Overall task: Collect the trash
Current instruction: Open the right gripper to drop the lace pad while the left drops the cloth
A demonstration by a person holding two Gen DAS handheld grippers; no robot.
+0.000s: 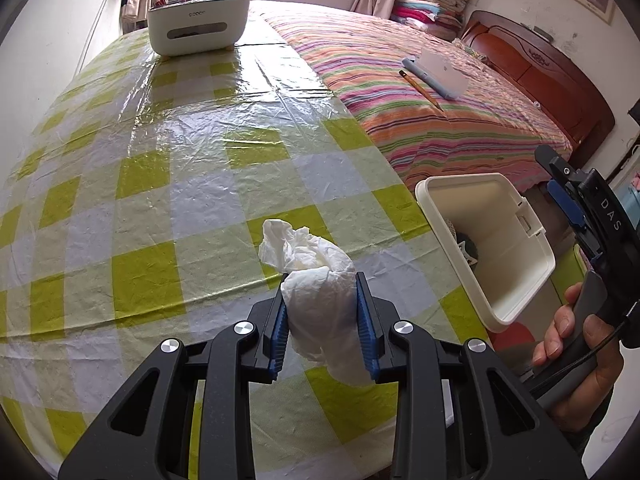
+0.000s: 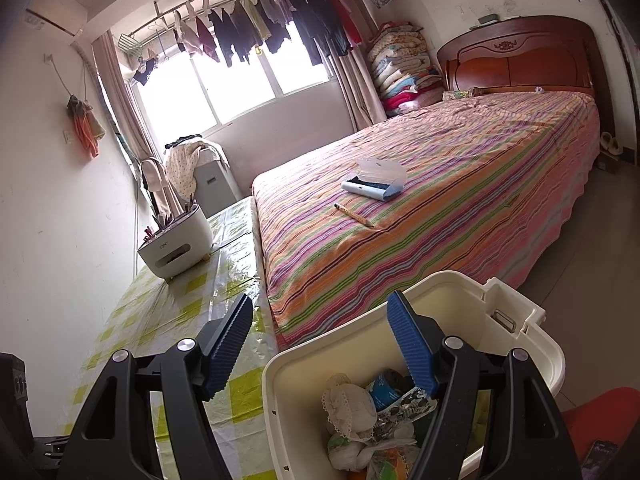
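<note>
A crumpled white tissue [image 1: 296,248] is pinched between the blue pads of my left gripper [image 1: 322,280], which is shut on it just above the green-checked tablecloth [image 1: 160,168]. A cream plastic bin [image 1: 516,280] stands off the table's right edge with its lid up. In the right wrist view the bin [image 2: 280,364] holds wrappers and wadded paper [image 2: 360,420]. My right gripper [image 2: 320,298] stands open with nothing between its fingers. Its right finger is over the bin and its left finger is over the table edge. A hand [image 1: 568,332] grips its handle.
A white desk organiser [image 1: 198,26] with pens stands at the table's far end. The striped bed [image 1: 420,128] lies along the table's right side, with a pencil [image 1: 422,90] and a blue-and-white case [image 1: 436,74] on it. A red object [image 2: 600,412] lies beside the bin.
</note>
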